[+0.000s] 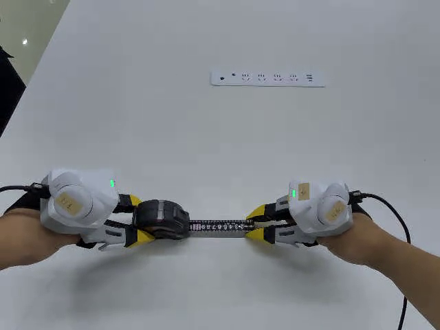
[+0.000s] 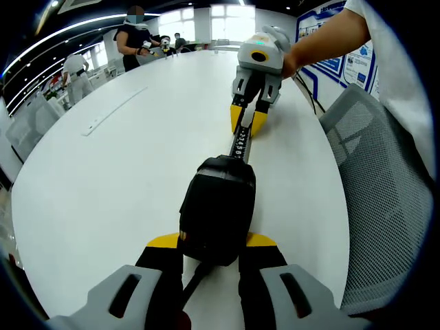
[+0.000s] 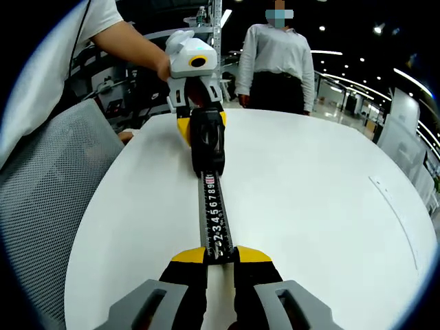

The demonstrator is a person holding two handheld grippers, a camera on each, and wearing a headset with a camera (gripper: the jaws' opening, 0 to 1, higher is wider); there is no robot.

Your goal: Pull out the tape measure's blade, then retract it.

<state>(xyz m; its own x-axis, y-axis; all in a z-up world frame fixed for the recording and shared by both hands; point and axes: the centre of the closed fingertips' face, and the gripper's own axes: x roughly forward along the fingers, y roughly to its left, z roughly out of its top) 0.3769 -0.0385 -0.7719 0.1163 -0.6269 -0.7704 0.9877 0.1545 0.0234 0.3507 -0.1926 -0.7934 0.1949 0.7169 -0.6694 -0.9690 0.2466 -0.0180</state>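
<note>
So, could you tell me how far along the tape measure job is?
Done: the left gripper holds the tape measure's case, the right gripper pinches the blade, and a short numbered stretch is out. In hand: the blade spans between them; whether it is going out or back, one picture cannot tell. Left: at least getting the blade fully back into the case.

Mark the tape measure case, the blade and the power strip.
tape measure case [image 1: 161, 218], head view, top of the black housing.
blade [image 3: 214, 213], right gripper view, numbered face midway along the pulled-out stretch.
power strip [image 1: 268, 78], head view, middle of the white body.
</note>
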